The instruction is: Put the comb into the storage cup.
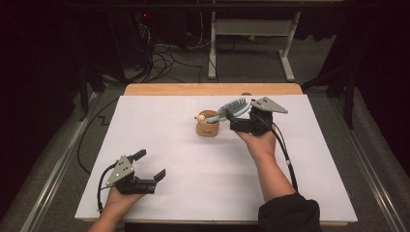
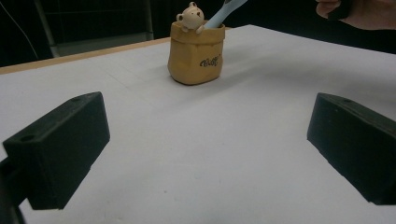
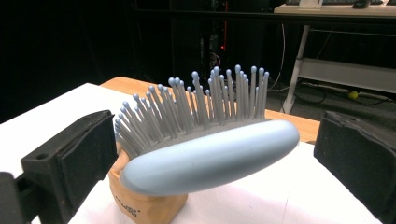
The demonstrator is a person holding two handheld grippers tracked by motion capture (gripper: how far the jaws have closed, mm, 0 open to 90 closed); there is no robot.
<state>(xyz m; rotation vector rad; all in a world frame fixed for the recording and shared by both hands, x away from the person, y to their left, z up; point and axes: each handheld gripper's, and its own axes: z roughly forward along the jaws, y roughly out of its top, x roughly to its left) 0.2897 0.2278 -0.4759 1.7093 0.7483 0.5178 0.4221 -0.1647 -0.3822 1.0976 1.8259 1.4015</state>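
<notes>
Two hand-held grippers are at work over the white desk (image 1: 193, 164), and the step we judge to be in hand is seating the blue hairbrush (image 1: 234, 107) in the small tan holder (image 1: 208, 126), or lifting it out of it. In the high view the holder stands upright near the middle of the desk, toward its far side, with the brush handle dropped inside and the bristled head leaning out to the right. Our right hand-held gripper (image 1: 231, 122) sits just beside that head; in the right gripper view its jaws stand wide apart on either side of the brush head (image 3: 210, 154), neither pad touching it, so it has hold of nothing. Our left hand-held gripper (image 1: 150, 165) rests low near the front left of the desk, well apart from the holder, its jaws spread wide and empty in the left gripper view. To do the step well, we would centre the brush head between the right pads, close on the smooth blue back and not on the bristles (image 3: 201, 100), and move along the line of the handle so the light holder does not tip; the left hand-held gripper could come in to steady the holder's wall (image 2: 196, 56). As for writing, the holder carries a short dark script word (image 2: 208, 61) on its front, too small for us to read surely, and a little bear figure (image 2: 190, 17) peeks over the rim.
</notes>
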